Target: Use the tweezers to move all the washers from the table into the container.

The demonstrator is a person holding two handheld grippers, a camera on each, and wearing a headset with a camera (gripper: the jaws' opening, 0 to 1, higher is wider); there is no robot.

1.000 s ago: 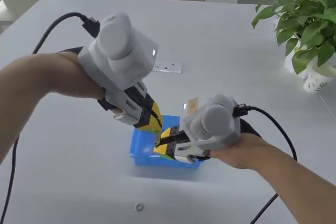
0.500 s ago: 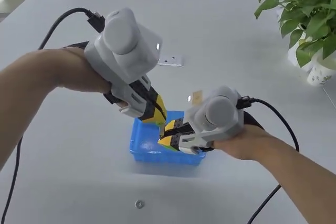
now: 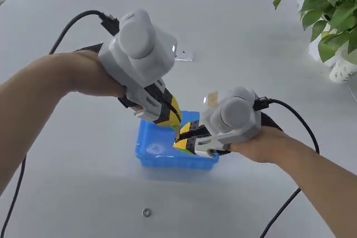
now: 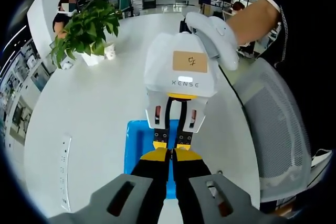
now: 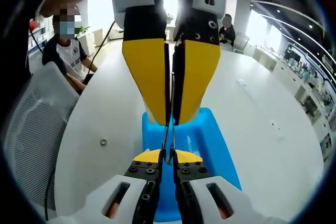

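Two tools to report, met tip to tip. Found the left tool clenched, yellow jaws pressed together on a thin metal sliver, most likely the tweezers, though too slim to make out fully. Found the right tool clenched likewise, facing the left one and gripping the lower end of that same sliver. Placed both just above the blue container, tips hanging over its open top. Saw a left hand wrapped around the grey body of the left tool and a right hand around the right one. Spotted one washer lying flat on the white worktop, apart from the container, on its near side in the head view. Noted a white power strip farther back on the worktop, a potted plant at the far right corner, and a mesh-backed chair beside the worktop in the left gripper view.
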